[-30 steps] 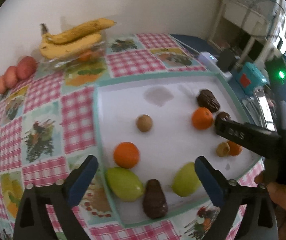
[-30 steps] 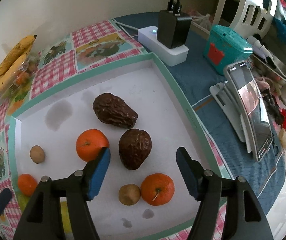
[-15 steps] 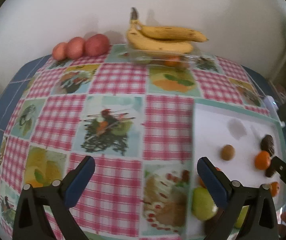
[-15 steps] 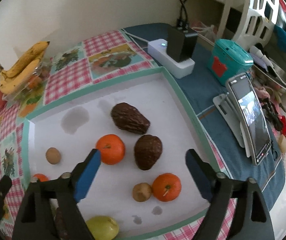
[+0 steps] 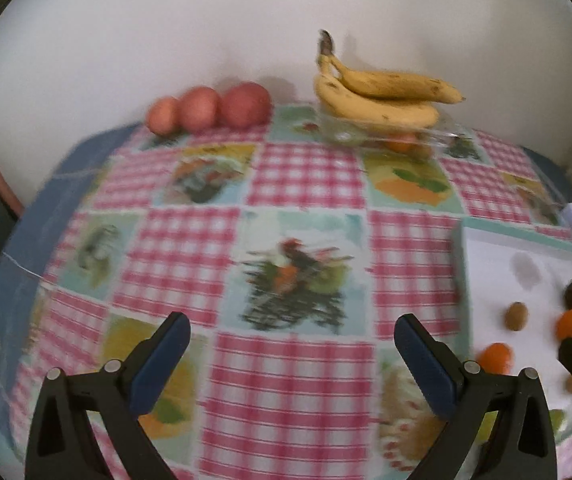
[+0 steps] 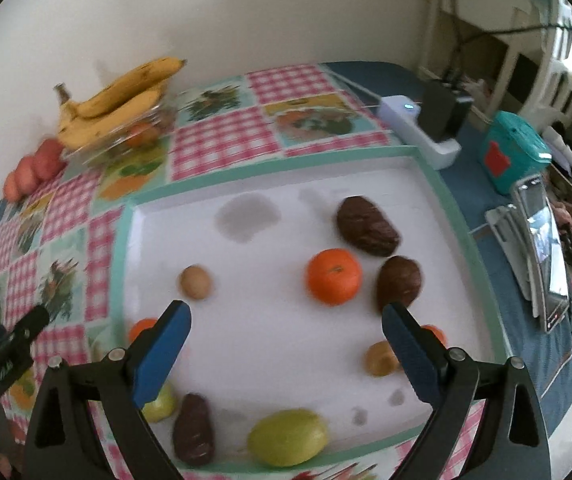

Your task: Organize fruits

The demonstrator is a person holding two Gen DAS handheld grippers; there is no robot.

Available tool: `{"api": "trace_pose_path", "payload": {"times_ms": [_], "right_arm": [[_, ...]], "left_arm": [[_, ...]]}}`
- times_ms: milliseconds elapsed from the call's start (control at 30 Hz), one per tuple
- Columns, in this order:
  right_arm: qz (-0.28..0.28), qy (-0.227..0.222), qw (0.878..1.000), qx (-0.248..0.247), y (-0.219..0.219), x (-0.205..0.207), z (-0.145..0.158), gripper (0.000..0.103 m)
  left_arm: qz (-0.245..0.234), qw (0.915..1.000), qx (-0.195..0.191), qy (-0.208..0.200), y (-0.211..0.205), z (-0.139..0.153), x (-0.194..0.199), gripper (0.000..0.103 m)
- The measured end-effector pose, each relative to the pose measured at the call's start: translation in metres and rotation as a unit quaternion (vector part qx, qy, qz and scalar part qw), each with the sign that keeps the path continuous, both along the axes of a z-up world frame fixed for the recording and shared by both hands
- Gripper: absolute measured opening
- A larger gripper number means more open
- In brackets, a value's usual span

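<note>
A white tray (image 6: 277, 208) with a teal rim holds three dark avocados (image 6: 367, 220), oranges (image 6: 334, 276), two green lemons (image 6: 288, 436) and brown kiwis (image 6: 195, 282). My right gripper (image 6: 286, 340) is open and empty above the tray's near half. My left gripper (image 5: 292, 352) is open and empty over the checked tablecloth, left of the tray (image 5: 486, 252). Bananas (image 5: 378, 94) lie on a clear container by the wall, with three red apples (image 5: 205, 110) to their left.
A white power strip (image 6: 418, 128) with a black charger, a teal box (image 6: 514, 152) and a phone on a stand (image 6: 542, 252) lie right of the tray. The wall runs behind the table. The left gripper's tip shows at the right wrist view's left edge (image 6: 5, 344).
My left gripper has swung left, off the tray and over the tablecloth. My right gripper has pulled back and up, so more of the tray shows.
</note>
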State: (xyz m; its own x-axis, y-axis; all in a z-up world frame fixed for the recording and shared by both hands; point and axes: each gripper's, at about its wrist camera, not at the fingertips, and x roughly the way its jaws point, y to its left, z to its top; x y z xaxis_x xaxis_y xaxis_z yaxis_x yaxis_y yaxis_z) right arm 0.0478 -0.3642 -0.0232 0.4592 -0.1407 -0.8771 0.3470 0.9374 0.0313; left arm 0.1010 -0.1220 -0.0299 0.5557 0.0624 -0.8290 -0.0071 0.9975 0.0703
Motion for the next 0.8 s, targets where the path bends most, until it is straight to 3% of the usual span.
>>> {"api": "trace_pose_path", "payload": {"times_ms": [200, 567, 800], "right_arm": [[0.027, 0.007, 1.000, -0.009, 0.027, -0.005, 0.000, 0.096], [0.055, 0.008, 0.998, -0.023, 0.058, -0.024, 0.007, 0.096], [0.075, 0.005, 0.997, -0.021, 0.076, -0.041, 0.013, 0.096]], "left_arm": [[0.038, 0.9969, 0.065, -0.022, 0.019, 0.011, -0.015, 0.103], [0.038, 0.9962, 0.070, 0.034, 0.052, 0.009, -0.038, 0.103], [0.040, 0.9974, 0.054, 0.027, 0.071, 0.025, -0.064, 0.103]]}}
